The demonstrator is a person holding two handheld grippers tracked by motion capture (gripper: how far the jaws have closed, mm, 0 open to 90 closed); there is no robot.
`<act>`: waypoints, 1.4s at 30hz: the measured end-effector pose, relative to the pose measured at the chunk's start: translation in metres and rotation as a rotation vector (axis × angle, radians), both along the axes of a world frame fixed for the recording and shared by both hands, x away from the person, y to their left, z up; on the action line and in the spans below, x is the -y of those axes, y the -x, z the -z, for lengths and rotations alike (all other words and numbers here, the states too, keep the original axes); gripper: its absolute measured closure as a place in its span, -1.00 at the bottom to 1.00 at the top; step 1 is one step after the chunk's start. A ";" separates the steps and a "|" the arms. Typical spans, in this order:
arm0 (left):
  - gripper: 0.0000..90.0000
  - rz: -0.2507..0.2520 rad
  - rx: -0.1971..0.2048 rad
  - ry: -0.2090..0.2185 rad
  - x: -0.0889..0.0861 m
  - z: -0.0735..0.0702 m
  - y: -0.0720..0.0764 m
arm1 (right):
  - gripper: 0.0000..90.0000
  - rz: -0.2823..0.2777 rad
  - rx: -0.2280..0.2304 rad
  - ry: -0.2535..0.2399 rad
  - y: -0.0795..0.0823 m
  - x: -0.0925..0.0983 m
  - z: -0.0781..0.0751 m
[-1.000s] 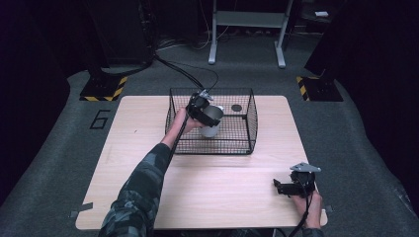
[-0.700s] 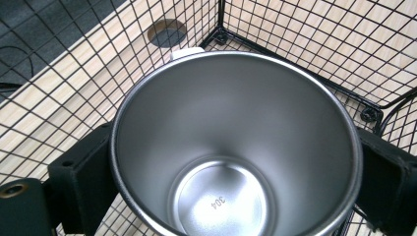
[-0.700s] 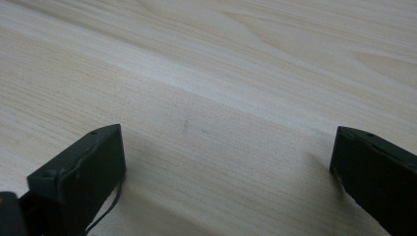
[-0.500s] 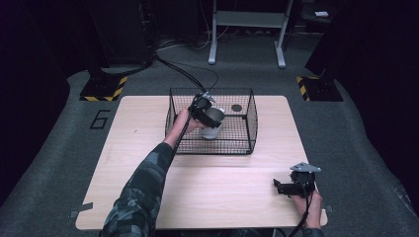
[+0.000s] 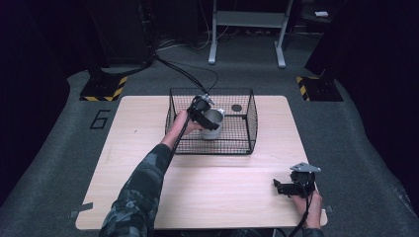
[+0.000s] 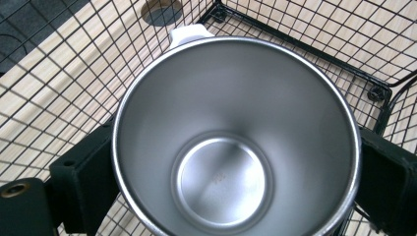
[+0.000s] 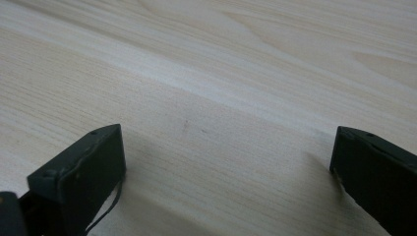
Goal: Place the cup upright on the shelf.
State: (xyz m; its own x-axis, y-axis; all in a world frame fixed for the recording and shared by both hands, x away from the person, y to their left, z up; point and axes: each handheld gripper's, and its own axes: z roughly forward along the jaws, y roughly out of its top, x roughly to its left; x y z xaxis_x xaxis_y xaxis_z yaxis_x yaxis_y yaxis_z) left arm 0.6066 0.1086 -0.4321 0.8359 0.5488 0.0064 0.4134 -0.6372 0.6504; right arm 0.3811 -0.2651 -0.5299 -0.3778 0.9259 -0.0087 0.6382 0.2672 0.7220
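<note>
A black wire basket stands at the back middle of the wooden table. Inside it a steel cup stands upright and empty, with a white tab at its rim. My left gripper reaches in over the basket's left wall and is shut on the cup. In the left gripper view the cup sits between the jaws of my left gripper, one against each side. Low at the front right of the table, my right gripper is open. Bare wood lies between the jaws of my right gripper.
A dark round disc lies on the basket floor behind the cup, and also appears as a dark disc. Basket wire closes in around the cup. Striped floor bases and a metal stand lie beyond the table.
My left gripper has sunk slightly, bringing the cup lower into the basket. The right gripper has stayed still.
</note>
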 end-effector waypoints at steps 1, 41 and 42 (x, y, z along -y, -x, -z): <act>-0.86 0.000 0.003 -0.003 -0.001 0.001 0.001 | -1.00 0.001 -0.001 -0.001 0.000 0.000 0.000; -0.95 0.037 0.124 0.136 -0.022 -0.076 0.078 | -1.00 -0.004 0.002 0.001 0.000 0.000 0.000; -0.95 0.052 0.138 0.133 -0.025 -0.080 0.085 | -1.00 -0.003 0.003 0.000 -0.001 0.000 0.000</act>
